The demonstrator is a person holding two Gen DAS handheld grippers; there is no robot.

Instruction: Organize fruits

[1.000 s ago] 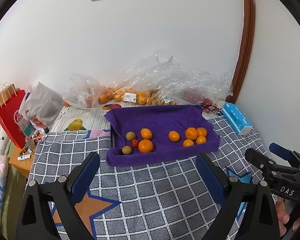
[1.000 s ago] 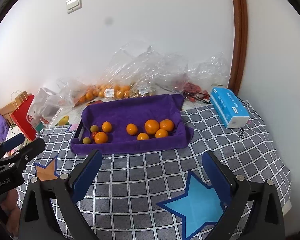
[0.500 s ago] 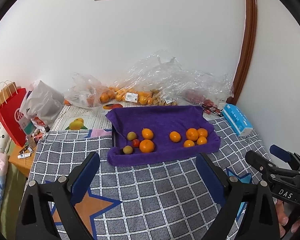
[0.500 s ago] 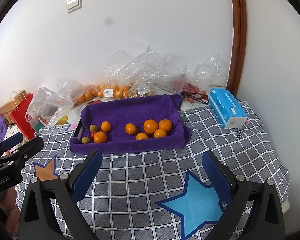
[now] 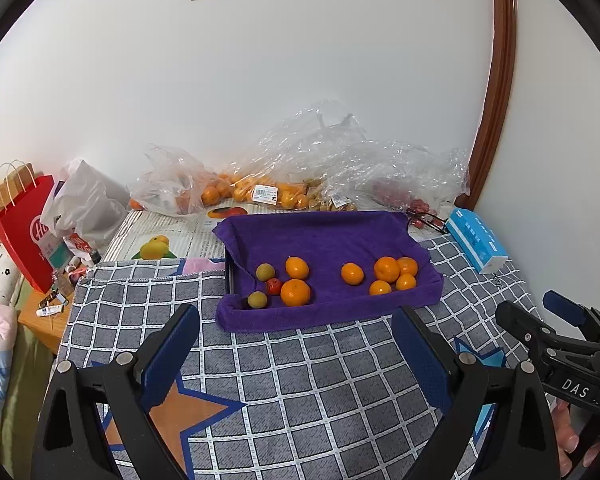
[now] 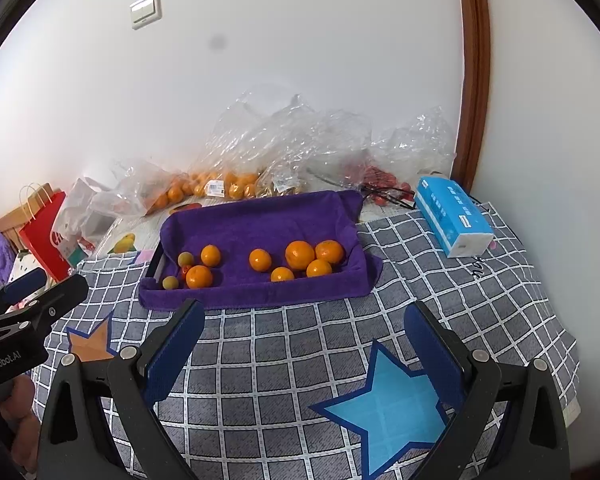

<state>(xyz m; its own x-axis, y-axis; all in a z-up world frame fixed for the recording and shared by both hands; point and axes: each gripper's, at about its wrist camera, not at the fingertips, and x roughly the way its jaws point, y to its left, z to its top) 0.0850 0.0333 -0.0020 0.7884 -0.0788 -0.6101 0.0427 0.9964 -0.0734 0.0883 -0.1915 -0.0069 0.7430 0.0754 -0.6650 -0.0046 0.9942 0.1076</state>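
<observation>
Left wrist view: left gripper [image 5: 296, 344] is hovering over the checked blanket [image 5: 300, 380], blue-padded fingers spread wide, gripping nothing. The tray [image 5: 228, 276], draped in a fuzzy purple towel [image 5: 324, 240], is sitting just past the fingertips, holding two loose groups of fruit: on its left two dull green round fruits [image 5: 265, 271], a small red one [image 5: 274, 286] and two oranges [image 5: 295, 292]; on its right a lone orange [image 5: 352, 273] and a cluster of four more [image 5: 387, 269] touching each other. Crinkled clear plastic bags [image 5: 260, 184] are lying behind the tray against the wall, with more oranges inside. A blue tissue pack [image 5: 476, 244] is resting at the right, a red paper bag [image 5: 24, 224] standing far left. The right gripper [image 5: 540, 312] is poking in at the right edge. Right wrist view: right gripper [image 6: 300, 340] is also gaping wide and empty above the blanket, a blue star patch [image 6: 388, 404] lying between its fingers. The towel-lined tray [image 6: 156, 264] is sitting ahead, same fruit in it: green ones [image 6: 185, 259] and oranges at left, orange cluster [image 6: 300, 255] at right. Tissue pack [image 6: 452, 216], boxy and glossy, is lying right of the tray, well apart. Left gripper [image 6: 40, 292] is showing at the left edge.
</observation>
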